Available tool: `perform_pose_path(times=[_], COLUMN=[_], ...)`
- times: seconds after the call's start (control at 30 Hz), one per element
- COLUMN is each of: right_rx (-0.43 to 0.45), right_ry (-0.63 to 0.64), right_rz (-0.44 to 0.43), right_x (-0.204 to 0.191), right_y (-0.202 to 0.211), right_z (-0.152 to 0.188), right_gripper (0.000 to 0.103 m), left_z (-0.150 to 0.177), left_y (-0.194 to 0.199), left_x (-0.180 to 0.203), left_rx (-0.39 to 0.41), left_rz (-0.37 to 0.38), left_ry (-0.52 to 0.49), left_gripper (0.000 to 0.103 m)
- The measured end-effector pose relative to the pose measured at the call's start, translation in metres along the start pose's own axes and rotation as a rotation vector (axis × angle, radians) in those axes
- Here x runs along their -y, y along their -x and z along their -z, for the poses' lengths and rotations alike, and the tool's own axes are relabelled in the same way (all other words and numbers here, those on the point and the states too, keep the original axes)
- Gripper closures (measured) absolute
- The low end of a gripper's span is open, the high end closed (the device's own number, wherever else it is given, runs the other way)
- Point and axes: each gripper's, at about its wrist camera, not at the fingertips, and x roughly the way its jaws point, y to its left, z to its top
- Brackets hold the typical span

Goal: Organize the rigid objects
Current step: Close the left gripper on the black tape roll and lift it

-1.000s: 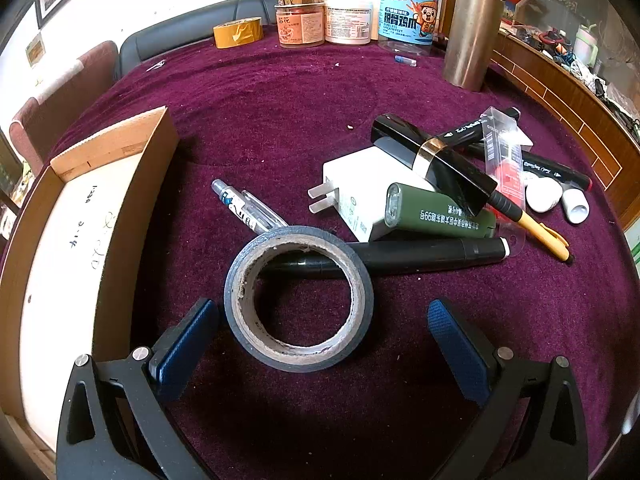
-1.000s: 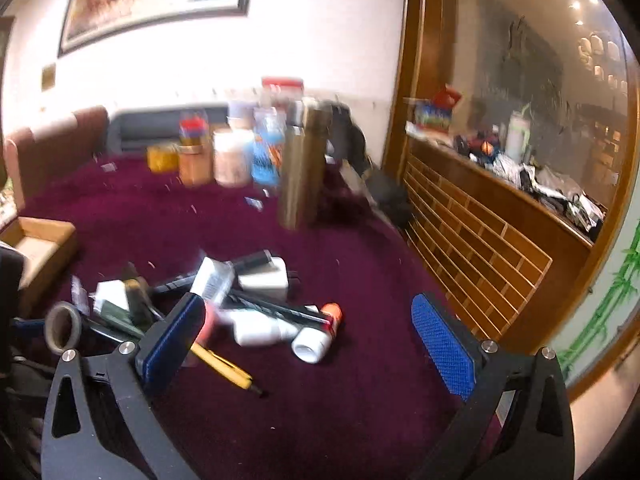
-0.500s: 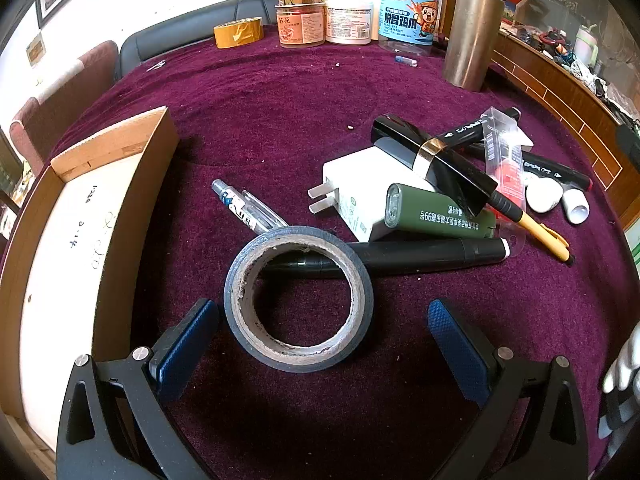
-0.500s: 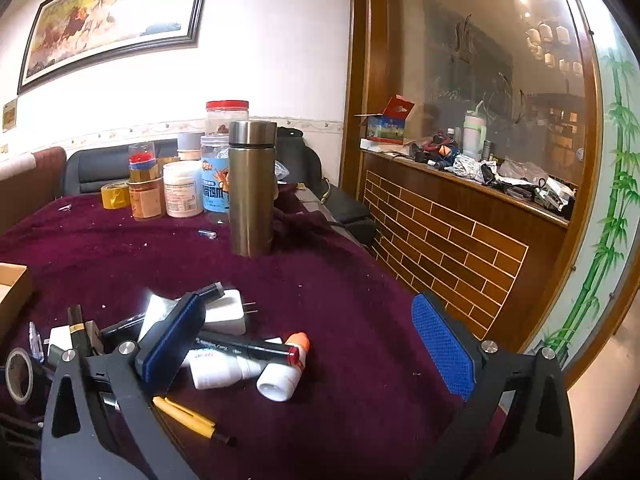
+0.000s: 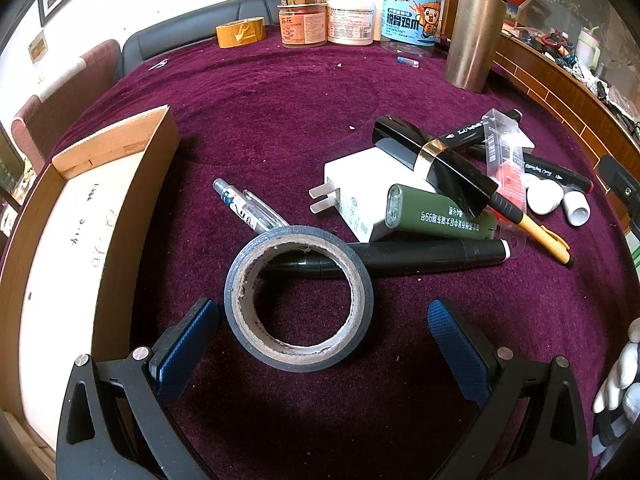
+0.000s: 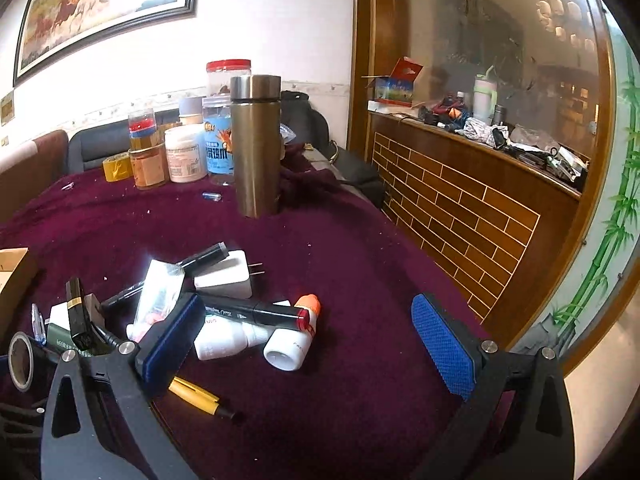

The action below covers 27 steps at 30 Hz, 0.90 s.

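A dark tape roll lies flat on the purple cloth between the open fingers of my left gripper, untouched. Behind it lie a black marker, a clear pen, a white charger, a green power bank and a black-and-gold case. An open cardboard box sits at the left. My right gripper is open and empty, above a white bottle, a red-tipped marker and a yellow pen.
Jars, a yellow tape roll and a steel flask stand at the table's far edge. A second white charger lies in the pile. A wooden ledge with clutter runs along the right.
The left gripper and tape roll have not moved. The right gripper's view has swung and settled lower over the pile, and its hand has come into the left view's right edge.
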Motion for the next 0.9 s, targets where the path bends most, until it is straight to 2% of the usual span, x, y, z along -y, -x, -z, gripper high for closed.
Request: perform_pose_path(times=[0.1,0.2,0.27,0.37,0.57,0.8,0.9], right_rx=[-0.006,-0.015,-0.016,-0.022,-0.048,-0.053,-0.053], right_ry=[-0.022,-0.032,-0.032,-0.039,-0.06,-0.067,-0.068], right_rz=[0.0,-0.013,-0.022,-0.036,-0.054,-0.057,-0.057], right_x=[0.005,0.007,0.007,0.008,0.011,0.012,0.012], right_y=[-0.001,-0.002,-0.002,-0.003,-0.008,-0.008,-0.009], right_z=[0.0,-0.001,0.0,0.0,-0.001,0.0,0.0], right_gripper=[0.0,0.0,0.0,0.0,0.0,0.0,0.0], left_z=[0.004,0.006,0.001,-0.006,-0.011,-0.002,0.003], left_y=[0.013,0.039,0.06,0.069,0.051,0.024,0.017], left_x=[-0.007,-0.016,-0.024,-0.034,-0.045,-0.022,-0.013], left_rx=[0.021,0.086,0.159,0.2,0.129,0.037,0.018], left_rz=[0.033,0.089,0.083,0.067,0.088,0.148,0.093], left_ry=[0.029,0.035,0.011,-0.01,0.002,-0.032,-0.053], left_gripper=[0.004,0.004,0.004,0.003,0.004,0.004,0.004])
